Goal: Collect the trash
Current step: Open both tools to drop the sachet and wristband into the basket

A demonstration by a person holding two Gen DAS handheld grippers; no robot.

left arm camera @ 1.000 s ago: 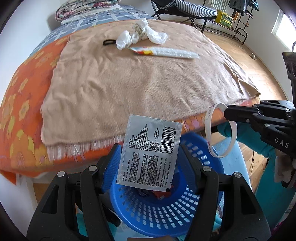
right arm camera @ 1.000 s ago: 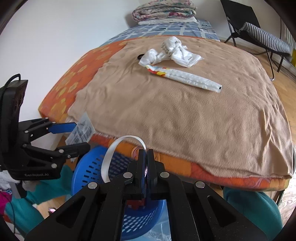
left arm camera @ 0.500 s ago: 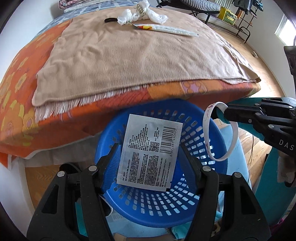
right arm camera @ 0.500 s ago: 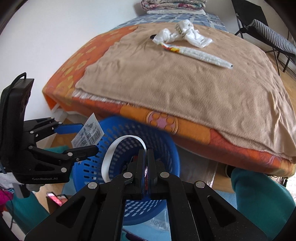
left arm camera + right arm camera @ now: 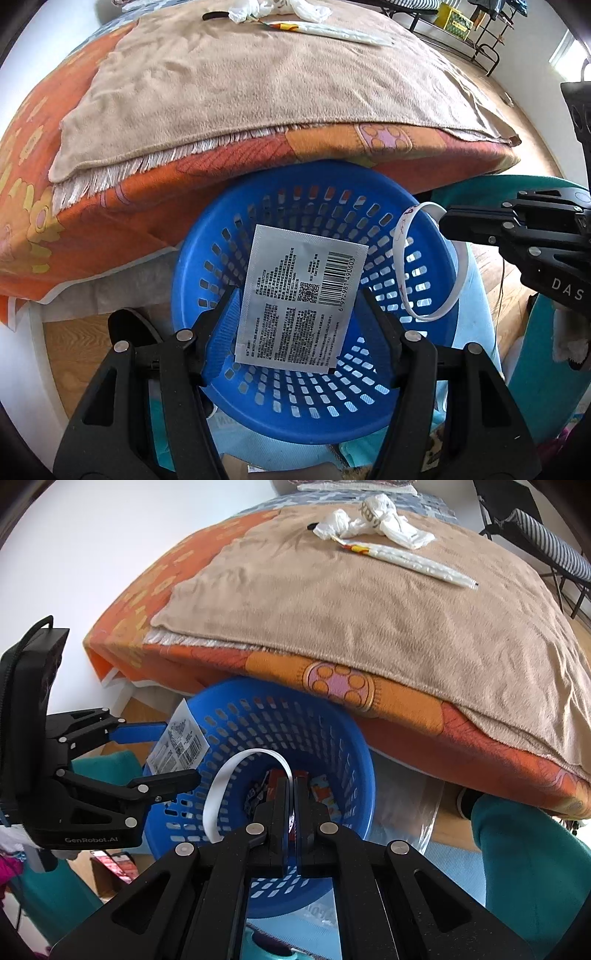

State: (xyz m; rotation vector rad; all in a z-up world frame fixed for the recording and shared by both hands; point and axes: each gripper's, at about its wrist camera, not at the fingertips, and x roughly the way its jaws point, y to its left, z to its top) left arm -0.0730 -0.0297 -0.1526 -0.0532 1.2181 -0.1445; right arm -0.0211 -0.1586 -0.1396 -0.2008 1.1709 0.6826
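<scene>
Trash is being held in both grippers over the blue basket (image 5: 229, 236), which is sitting below the fingers against the edge of the bed (image 5: 258, 92). A silver printed sachet (image 5: 301, 301) is being clamped by its two side edges between the spread fingers of the left gripper (image 5: 301, 317). A white plastic band (image 5: 236, 775) is being pinched at one end by the right gripper (image 5: 293, 794), whose fingers are pressed together on it, its loop arching to their left. Beyond the fingers, a crumpled white bag (image 5: 373, 520) and a long wrapper (image 5: 410, 559) are lying on the bed's tan blanket (image 5: 369, 620).
</scene>
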